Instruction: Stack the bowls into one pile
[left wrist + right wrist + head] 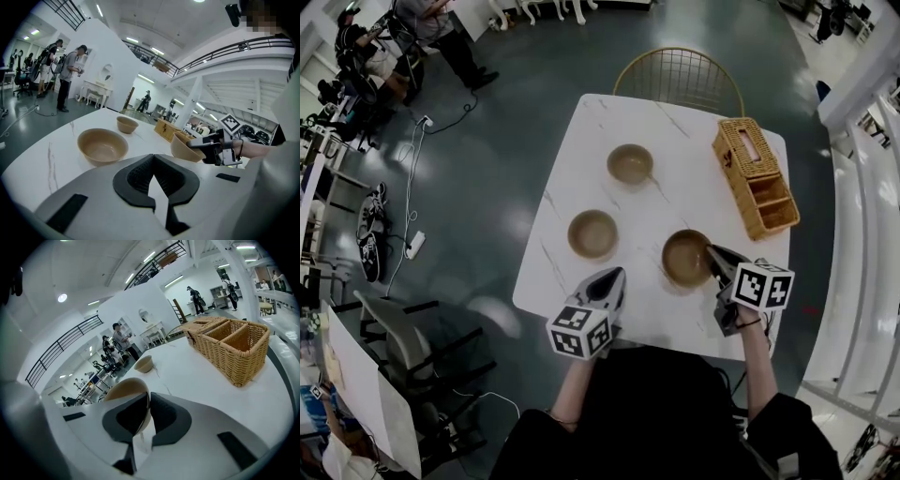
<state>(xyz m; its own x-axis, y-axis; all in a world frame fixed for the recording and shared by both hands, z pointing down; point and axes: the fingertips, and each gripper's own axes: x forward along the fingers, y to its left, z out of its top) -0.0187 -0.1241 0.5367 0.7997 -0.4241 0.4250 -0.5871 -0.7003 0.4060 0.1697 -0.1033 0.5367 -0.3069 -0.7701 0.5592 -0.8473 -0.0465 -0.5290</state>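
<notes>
Three tan bowls are on the white marble table [581, 141]. The far bowl [630, 164] and the middle bowl [592, 233] stand apart and upright. My right gripper [712, 251] is shut on the near rim of the third bowl [682, 260]; one jaw is inside the rim and one outside [147, 397]. In the left gripper view this held bowl [183, 148] hangs tilted, just off the tabletop. My left gripper [614, 274] sits near the front edge, just short of the middle bowl [102, 146], jaws shut [153, 157] with nothing between them.
A wicker basket [755, 173] with compartments stands at the table's far right [229, 345]. A gold wire chair [678, 75] is behind the table. People stand far off on the floor to the left.
</notes>
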